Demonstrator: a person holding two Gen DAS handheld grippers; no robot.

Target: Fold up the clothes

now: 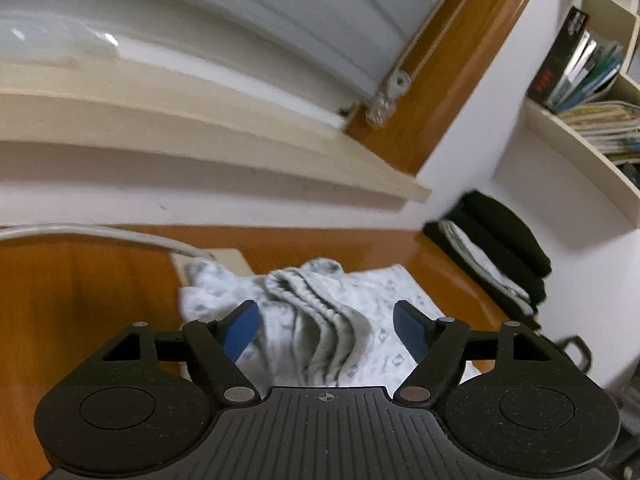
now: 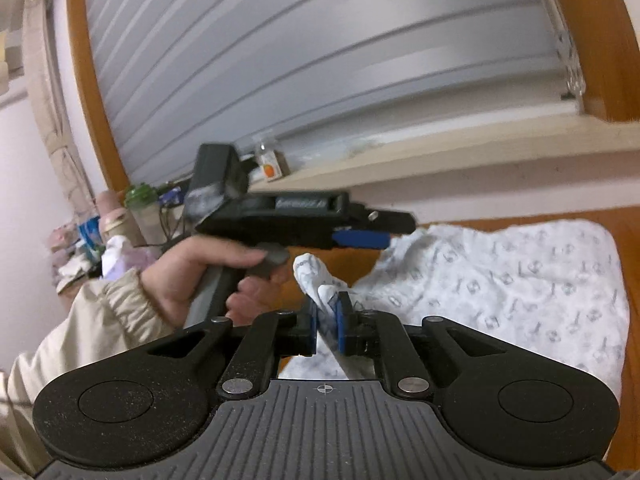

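Glossy wood table [image 1: 80, 300], soft cloth garment [image 2: 520, 280]

Glossy orange wood table [image 1: 80, 300] with a white patterned garment [image 1: 360, 304] spread across it, bunched up in the middle. Behind the garment, against the wall, sits a folded stack of dark clothes [image 1: 500, 248].

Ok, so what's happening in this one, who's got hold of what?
A person is folding a white patterned garment lying on a wooden surface, with a handheld gripper in each hand. The right gripper is shut on a corner of the cloth, pinching it up between its blue fingers. The left gripper is open over a bunched part of the garment and holds nothing. A folded stack of black and white clothes sits off to the side by the wall.
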